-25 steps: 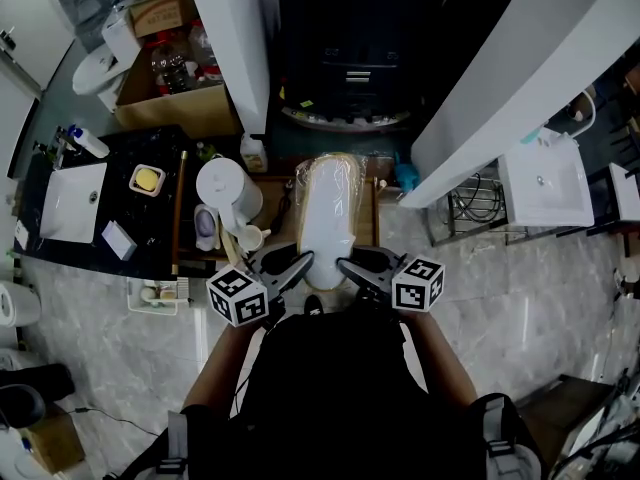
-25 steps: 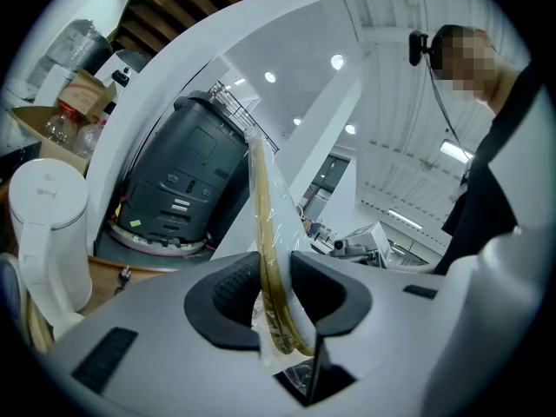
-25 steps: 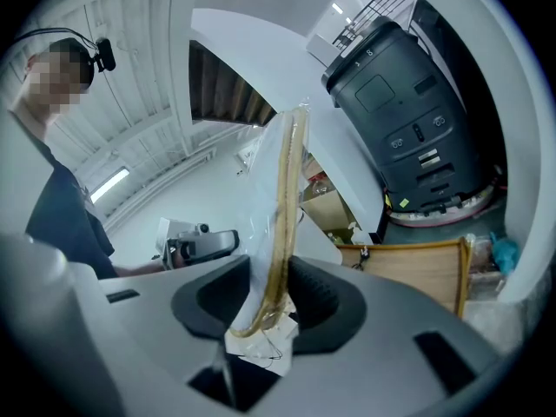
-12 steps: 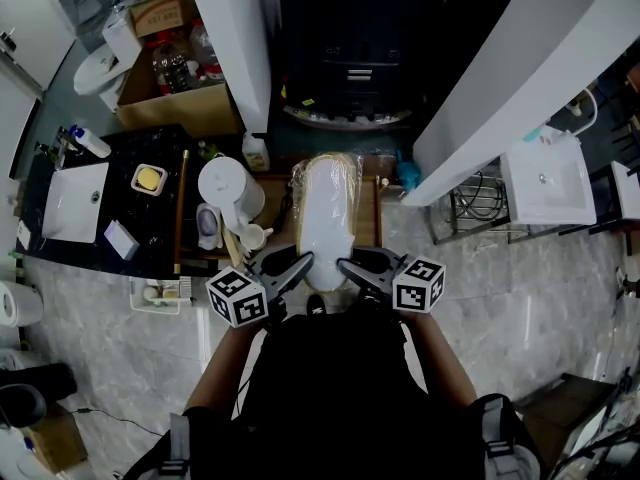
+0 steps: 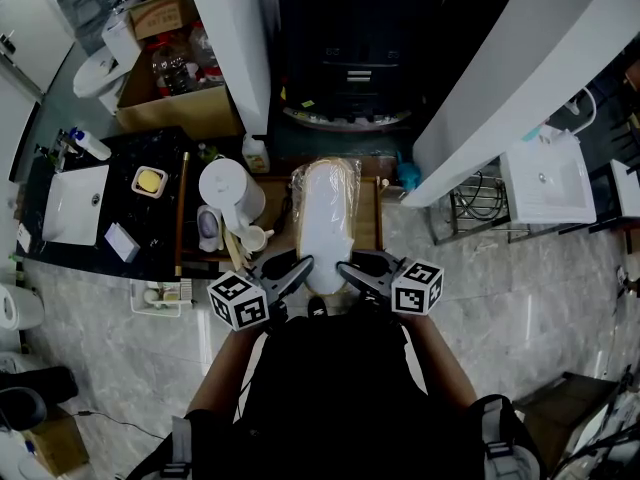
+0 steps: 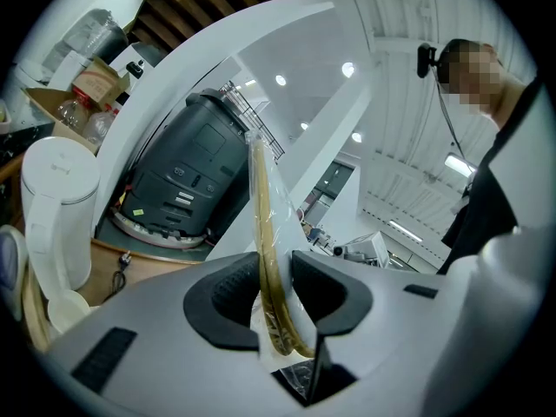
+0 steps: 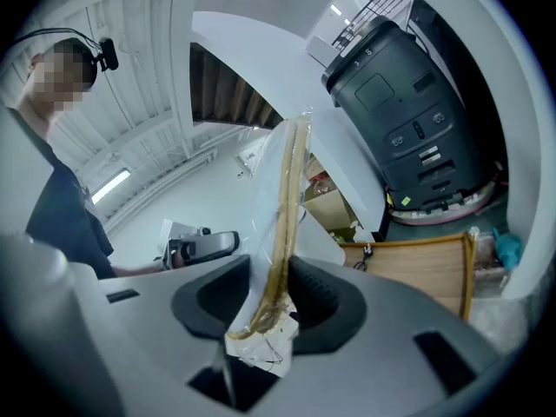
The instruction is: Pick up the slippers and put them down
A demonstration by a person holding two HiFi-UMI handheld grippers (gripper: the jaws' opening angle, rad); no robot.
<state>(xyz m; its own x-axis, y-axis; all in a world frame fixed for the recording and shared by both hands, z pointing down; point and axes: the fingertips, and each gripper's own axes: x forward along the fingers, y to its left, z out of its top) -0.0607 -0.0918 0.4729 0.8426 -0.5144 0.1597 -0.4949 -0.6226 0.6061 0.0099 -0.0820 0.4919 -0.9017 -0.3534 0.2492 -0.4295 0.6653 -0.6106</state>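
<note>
Plastic-wrapped slippers [image 5: 323,213] clamped at near edge by left tool [image 5: 304,262] and right tool [image 5: 343,265], kettle [image 5: 228,190] just left

There are two tools, the left tool [image 5: 303,262] and the right tool [image 5: 343,266], each carrying one marker cube. There is one clear-wrapped slipper pack [image 5: 327,208]; the slippers inside cannot be counted. One white kettle [image 5: 226,188] is in view. There are two white sinks, the left sink [image 5: 72,206] and the right sink [image 5: 562,196], and two cardboard boxes, an open box [image 5: 200,108] and a smaller box [image 5: 160,10]. There is also one black machine [image 5: 345,68], one yellow soap dish [image 5: 147,180] and one person [image 5: 330,388].
</note>
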